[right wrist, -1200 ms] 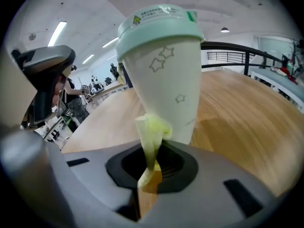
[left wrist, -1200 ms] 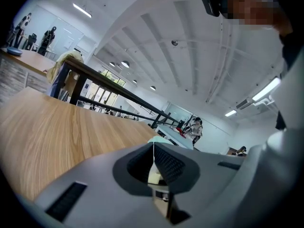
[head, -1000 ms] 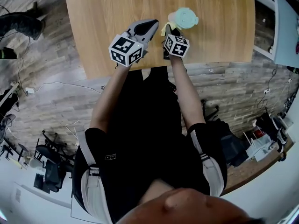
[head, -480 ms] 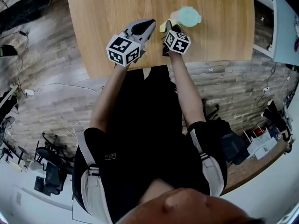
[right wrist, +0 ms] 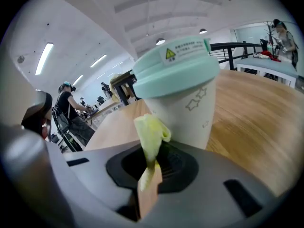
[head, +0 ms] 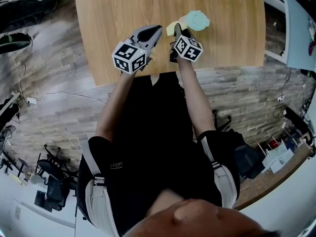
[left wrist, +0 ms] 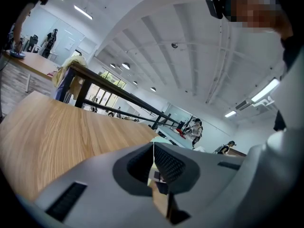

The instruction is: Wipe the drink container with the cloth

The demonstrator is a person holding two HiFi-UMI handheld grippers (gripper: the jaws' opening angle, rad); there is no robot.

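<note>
Yellow cloth [right wrist: 151, 134] stays pinched in the right gripper [right wrist: 150, 172]. The left gripper [left wrist: 153, 161], at its 9 o'clock, is pressed together on nothing. Little has shifted in the last second. The cup [right wrist: 183, 99] stands just beyond the cloth at 1 o'clock on the table [right wrist: 256, 108]. Wiping looks barely begun.

In the right gripper view, the base of the drink container [right wrist: 183, 108] is hidden behind the body of the right gripper [right wrist: 151, 167], and the print on its lid label is too small to read. The lower end of the yellow cloth [right wrist: 151, 132] vanishes between the clamped jaws. In the head view, the table [head: 123, 14] is cut off at the top edge. In the left gripper view, the left gripper [left wrist: 153, 158], jaws pressed together, leaves only 1 pale sliver showing ahead, too little to identify.
</note>
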